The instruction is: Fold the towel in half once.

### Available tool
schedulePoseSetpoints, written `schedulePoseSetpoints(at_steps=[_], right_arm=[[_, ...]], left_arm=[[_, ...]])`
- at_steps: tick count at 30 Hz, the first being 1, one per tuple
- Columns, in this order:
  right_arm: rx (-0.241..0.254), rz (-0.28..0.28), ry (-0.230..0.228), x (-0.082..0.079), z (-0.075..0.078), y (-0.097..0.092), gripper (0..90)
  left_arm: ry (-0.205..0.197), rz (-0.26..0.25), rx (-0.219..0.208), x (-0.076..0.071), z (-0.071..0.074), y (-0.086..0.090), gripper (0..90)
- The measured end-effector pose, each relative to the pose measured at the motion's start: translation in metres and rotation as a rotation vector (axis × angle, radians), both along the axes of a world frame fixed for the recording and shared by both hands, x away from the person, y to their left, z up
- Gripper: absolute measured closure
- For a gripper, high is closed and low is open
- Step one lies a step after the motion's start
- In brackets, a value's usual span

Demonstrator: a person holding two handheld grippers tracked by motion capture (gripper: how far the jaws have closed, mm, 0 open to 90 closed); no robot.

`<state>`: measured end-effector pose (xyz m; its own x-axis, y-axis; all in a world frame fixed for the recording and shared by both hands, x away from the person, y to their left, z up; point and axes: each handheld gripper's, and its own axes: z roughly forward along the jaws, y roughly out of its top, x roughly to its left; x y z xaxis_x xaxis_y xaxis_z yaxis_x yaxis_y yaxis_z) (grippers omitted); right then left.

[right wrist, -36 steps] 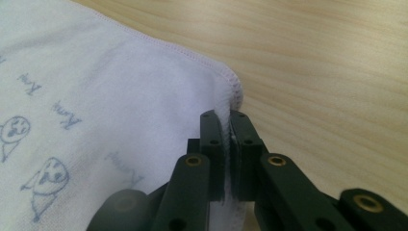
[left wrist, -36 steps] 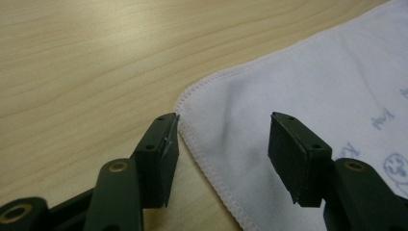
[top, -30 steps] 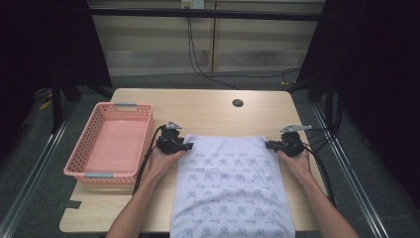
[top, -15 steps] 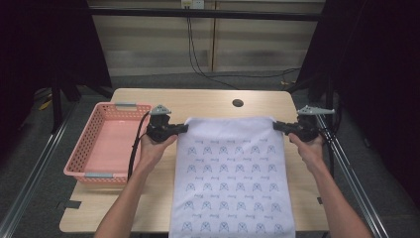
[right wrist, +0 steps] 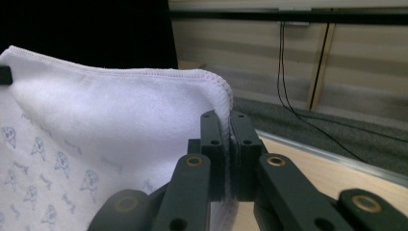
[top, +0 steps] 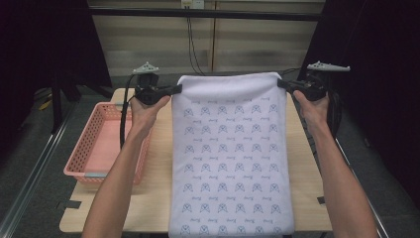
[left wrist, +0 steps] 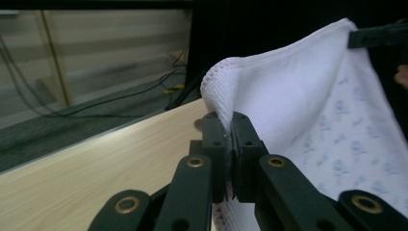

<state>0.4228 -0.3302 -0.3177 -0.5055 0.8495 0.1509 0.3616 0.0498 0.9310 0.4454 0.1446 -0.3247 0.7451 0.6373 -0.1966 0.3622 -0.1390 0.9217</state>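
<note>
Below my grippers lies the pale wooden table, the pink plastic basket under my left forearm. The white printed cloth hangs between them, my left gripper and right gripper each clamping a top corner.

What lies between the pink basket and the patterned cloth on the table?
In the high view, the person's left forearm crosses above bare wooden table between the pink basket and the cloth; no other object lies there.
</note>
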Motion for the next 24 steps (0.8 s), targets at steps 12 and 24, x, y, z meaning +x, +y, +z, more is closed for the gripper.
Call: schedulePoseSetpoints(at_steps=[12, 24], right_arm=[[-0.025, 0.109, 0.108, -0.091, -0.051, -0.007, 86.7], [-0.083, 0.223, 0.278, -0.211, -0.103, -0.001, 86.7]], left_arm=[[0.074, -0.117, 0.06, -0.08, -0.052, 0.008, 86.9], [0.225, -0.188, 0.099, -0.175, -0.108, 0.024, 86.8]])
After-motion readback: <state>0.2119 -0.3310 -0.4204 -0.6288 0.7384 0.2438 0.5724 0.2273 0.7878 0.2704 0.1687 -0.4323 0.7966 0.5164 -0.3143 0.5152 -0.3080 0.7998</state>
